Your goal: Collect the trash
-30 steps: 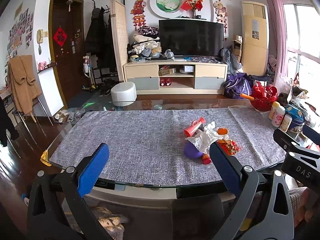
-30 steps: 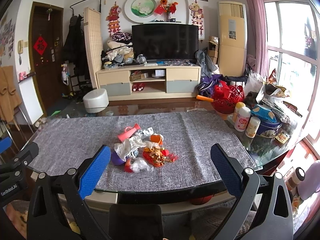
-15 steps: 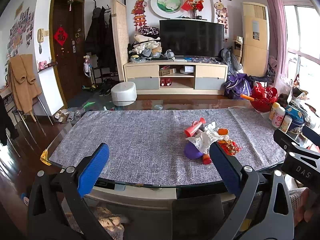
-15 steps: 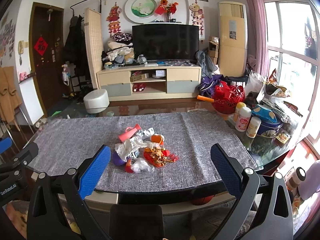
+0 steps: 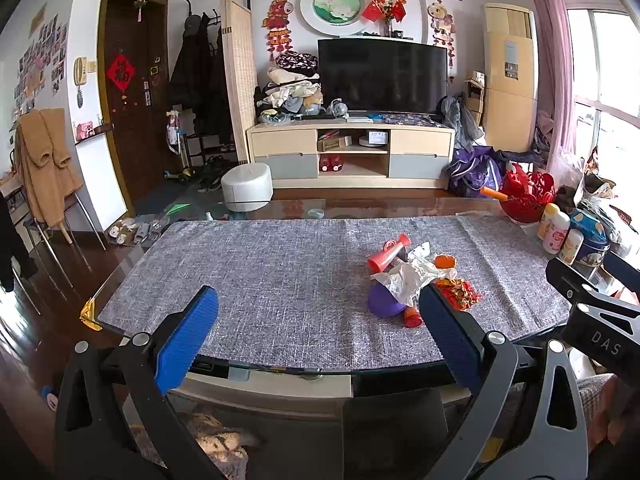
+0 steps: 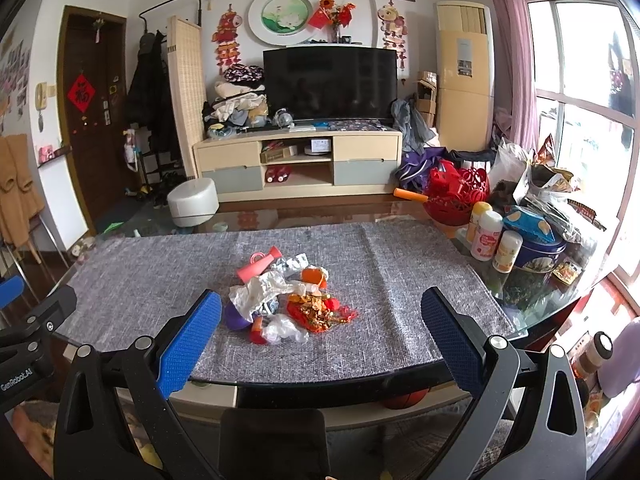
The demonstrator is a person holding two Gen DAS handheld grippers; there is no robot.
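Observation:
A pile of trash point(image 6: 286, 298) lies on the grey table mat point(image 6: 160, 280): crumpled white paper point(image 6: 256, 292), a pink tube point(image 6: 256, 266), red and gold wrappers point(image 6: 318, 312), a purple piece point(image 6: 234, 318) and a clear plastic bag point(image 6: 284, 330). The pile also shows in the left wrist view point(image 5: 408, 280), right of centre. My left gripper point(image 5: 318, 336) is open and empty, short of the table's near edge. My right gripper point(image 6: 320, 336) is open and empty, in front of the pile.
A red basket point(image 6: 456, 196), several bottles point(image 6: 486, 236) and a blue tin point(image 6: 538, 246) crowd the table's right end. A TV stand point(image 6: 298, 164) and a white stool point(image 6: 193, 201) stand beyond the table. The glass table edge point(image 5: 280, 368) runs just ahead of both grippers.
Both views have shifted very slightly toward the table. The trash has not moved and both grippers stay open.

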